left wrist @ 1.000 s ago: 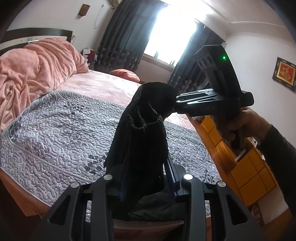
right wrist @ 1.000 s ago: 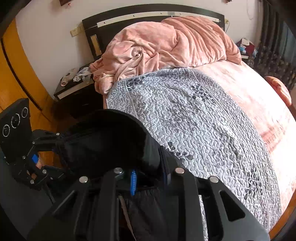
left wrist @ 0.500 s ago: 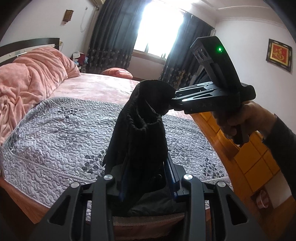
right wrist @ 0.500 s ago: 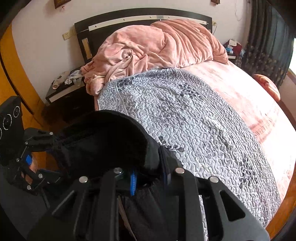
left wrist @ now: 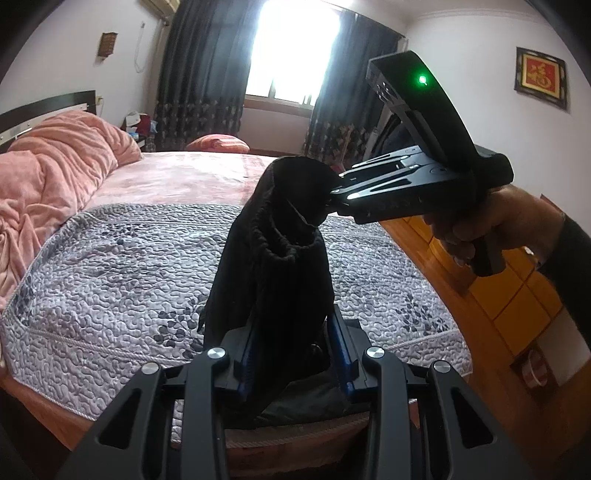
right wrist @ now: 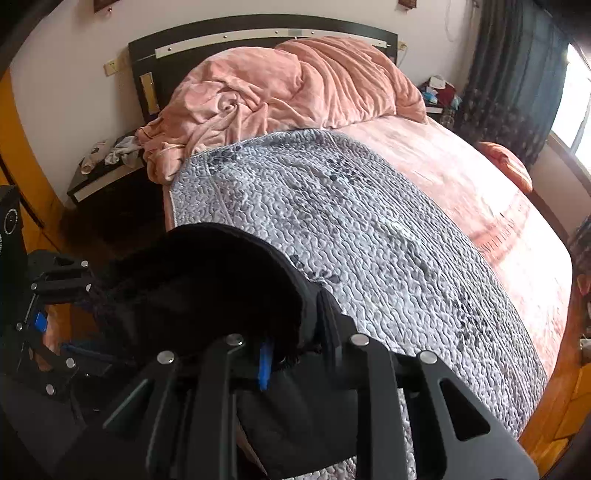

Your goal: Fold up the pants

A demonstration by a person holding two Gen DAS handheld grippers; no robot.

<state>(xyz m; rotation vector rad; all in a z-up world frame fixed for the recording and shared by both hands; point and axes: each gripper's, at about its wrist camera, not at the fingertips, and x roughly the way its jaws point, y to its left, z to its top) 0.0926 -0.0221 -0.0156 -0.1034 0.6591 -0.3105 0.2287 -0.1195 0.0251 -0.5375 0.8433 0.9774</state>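
Observation:
Black pants (left wrist: pixel 273 266) hang bunched in the air between both grippers, above the near edge of a grey quilted bed cover (left wrist: pixel 122 273). My left gripper (left wrist: pixel 291 350) is shut on the lower part of the cloth. My right gripper (left wrist: pixel 328 195), held by a hand (left wrist: pixel 491 225), is shut on the elastic waistband at the top. In the right wrist view the pants (right wrist: pixel 207 291) fill the space between the right gripper's (right wrist: pixel 291 347) fingers, and the left gripper (right wrist: pixel 70 280) grips them at the left. The fingertips are hidden in the fabric.
A pink duvet (right wrist: pixel 280 96) is piled at the dark headboard (right wrist: pixel 258 29). Pink sheet (right wrist: pixel 491 206) covers the far side, with an orange cushion (left wrist: pixel 218 144). A cluttered nightstand (right wrist: pixel 103 170) stands left of the bed. Orange wooden floor (left wrist: pixel 517 295) lies to the right.
Both grippers have shifted sideways together along the bed with the pants still held between them. The left view has rolled, so the room now looks more level.

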